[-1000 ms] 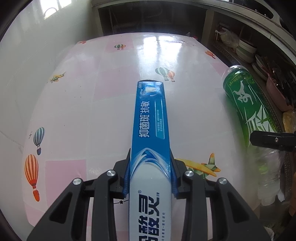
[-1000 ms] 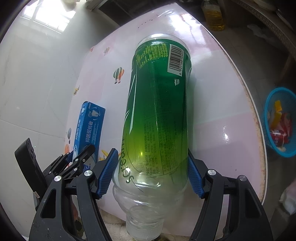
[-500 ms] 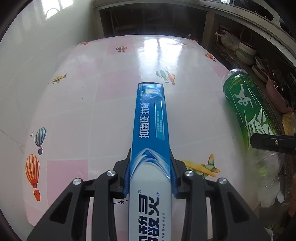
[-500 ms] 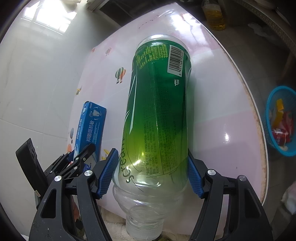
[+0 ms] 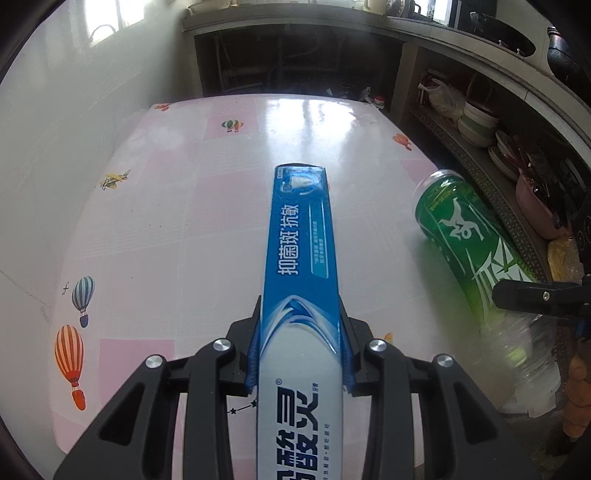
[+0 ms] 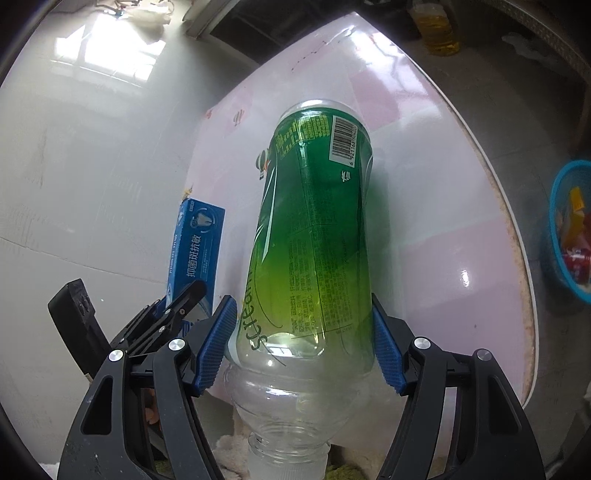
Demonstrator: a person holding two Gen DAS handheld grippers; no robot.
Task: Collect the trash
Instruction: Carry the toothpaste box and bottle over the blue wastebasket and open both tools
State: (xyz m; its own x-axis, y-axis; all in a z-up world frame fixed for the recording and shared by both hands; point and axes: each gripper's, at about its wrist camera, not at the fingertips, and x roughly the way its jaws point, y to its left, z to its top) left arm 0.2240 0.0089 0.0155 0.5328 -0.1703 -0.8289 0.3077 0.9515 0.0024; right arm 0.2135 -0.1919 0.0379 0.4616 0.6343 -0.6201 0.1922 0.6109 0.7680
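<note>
My left gripper [image 5: 300,345] is shut on a blue and white toothpaste box [image 5: 301,258] and holds it above the pink table [image 5: 184,206], pointing away from me. My right gripper [image 6: 303,347] is shut on an empty green-labelled plastic bottle [image 6: 314,236], neck toward me, lifted over the table's near right edge. The bottle also shows in the left wrist view [image 5: 469,236], and the toothpaste box [image 6: 195,247] with the left gripper shows at the left of the right wrist view.
A blue basket [image 6: 570,225] with wrappers stands on the floor right of the table. Shelves with bowls [image 5: 476,122] run along the right. A white tiled wall [image 5: 55,122] borders the table's left side. A yellow oil bottle [image 6: 436,29] stands on the floor beyond.
Both grippers have risen and pulled back with their loads; the table looks farther away in both views. The holds have not changed.
</note>
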